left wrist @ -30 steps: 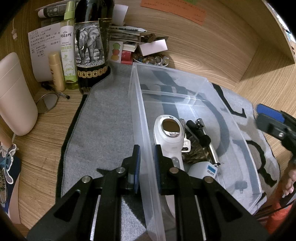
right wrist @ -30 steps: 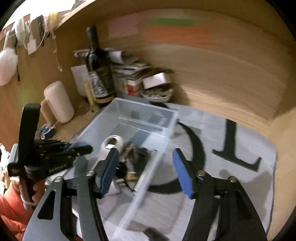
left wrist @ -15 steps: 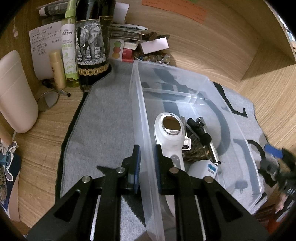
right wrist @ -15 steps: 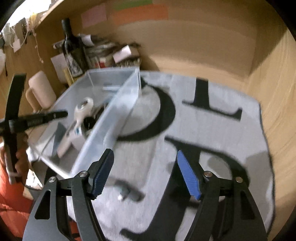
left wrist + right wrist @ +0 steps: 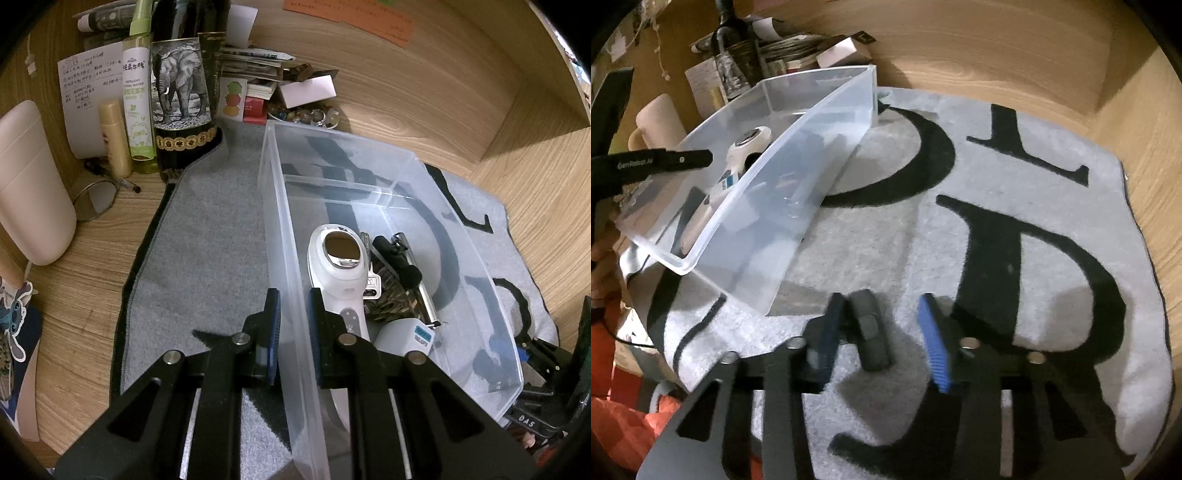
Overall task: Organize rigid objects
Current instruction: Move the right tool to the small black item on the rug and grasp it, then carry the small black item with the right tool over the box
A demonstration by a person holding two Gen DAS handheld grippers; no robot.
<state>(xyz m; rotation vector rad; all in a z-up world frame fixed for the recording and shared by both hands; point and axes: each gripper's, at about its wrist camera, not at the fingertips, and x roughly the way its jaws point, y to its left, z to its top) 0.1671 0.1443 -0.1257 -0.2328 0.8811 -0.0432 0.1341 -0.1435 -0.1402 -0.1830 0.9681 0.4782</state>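
A: Left claw [image 5: 293, 325] state?

B: Narrow, straddling the near long wall of the clear plastic bin [image 5: 280, 236]: one pad outside, one inside. Whether the pads press the wall or only flank it, I cannot tell.

A: Bin contents?

B: All at the end of the bin nearest the left claw. White handheld device [image 5: 341, 266] with an oval reflective window, lying lengthwise just inside the flanked wall. Beside it a silver key [image 5: 371, 286], a black cylindrical piece [image 5: 397, 254], and a white box with a blue label [image 5: 410, 338]. The far end of the bin, behind a divider, holds nothing I can make out.

A: Right claw [image 5: 882, 343]?

B: Wide, low over the grey mat [image 5: 886, 236] with black letters, just off the bin's near corner. A small dark oblong block [image 5: 870, 334] lies on the mat between its blue pads, closer to the left-hand pad; contact cannot be judged.

A: Bin position?

B: On the mat, on the wooden surface [image 5: 92, 258]. Beyond the bin's far end stand an elephant-label bottle [image 5: 181, 96] and a green spray bottle [image 5: 137, 99].
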